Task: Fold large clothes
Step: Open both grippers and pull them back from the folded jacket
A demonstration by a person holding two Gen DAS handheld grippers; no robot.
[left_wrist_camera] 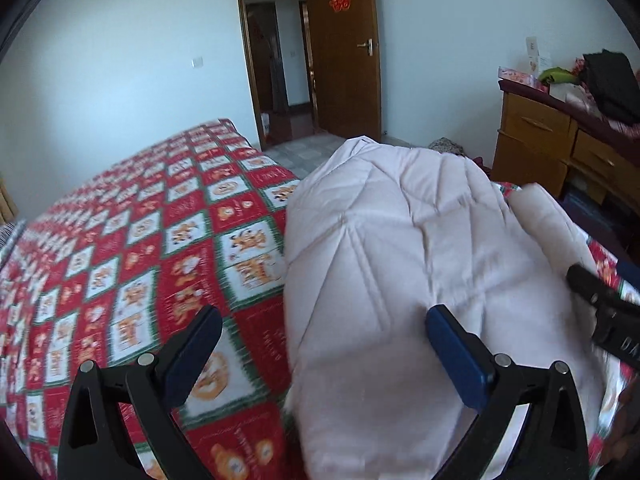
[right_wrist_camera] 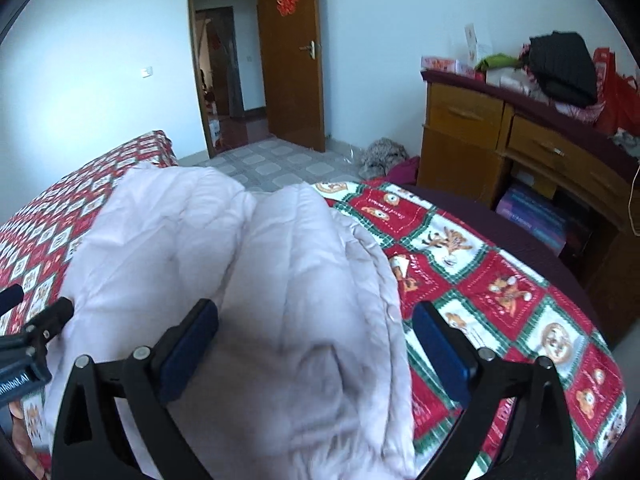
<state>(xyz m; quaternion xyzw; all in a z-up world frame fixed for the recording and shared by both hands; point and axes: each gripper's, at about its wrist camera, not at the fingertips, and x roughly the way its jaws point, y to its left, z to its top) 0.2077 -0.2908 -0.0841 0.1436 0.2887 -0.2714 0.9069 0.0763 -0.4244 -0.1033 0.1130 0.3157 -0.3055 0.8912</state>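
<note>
A bed [left_wrist_camera: 120,240] covered by a red, green and white checked sheet printed with small bears fills the near part of the room, and a pale pink quilted coat [left_wrist_camera: 400,248] lies folded on it, its length running away toward the far edge of the bed. Beyond the bed a grey tiled floor [right_wrist_camera: 272,164] leads to an open brown wooden door [left_wrist_camera: 344,52] carrying a red paper decoration, with a dim hallway behind it. On the right a wooden dresser [right_wrist_camera: 500,140] stands against the white wall, its top piled with a black garment, a green item and boxes too small to identify. The left gripper [left_wrist_camera: 324,344] hangs above the coat's left edge with its blue-padded jaws spread wide and nothing between them. The right gripper [right_wrist_camera: 316,344] hangs over the coat's right side, also wide open and holding nothing; its right finger sits over the bare sheet. Each camera catches only the tip of the other gripper at the frame edge. The near end of the coat is cut off by the lower frame and blurred, and a grey heap on the floor by the dresser is hard to make out.
</note>
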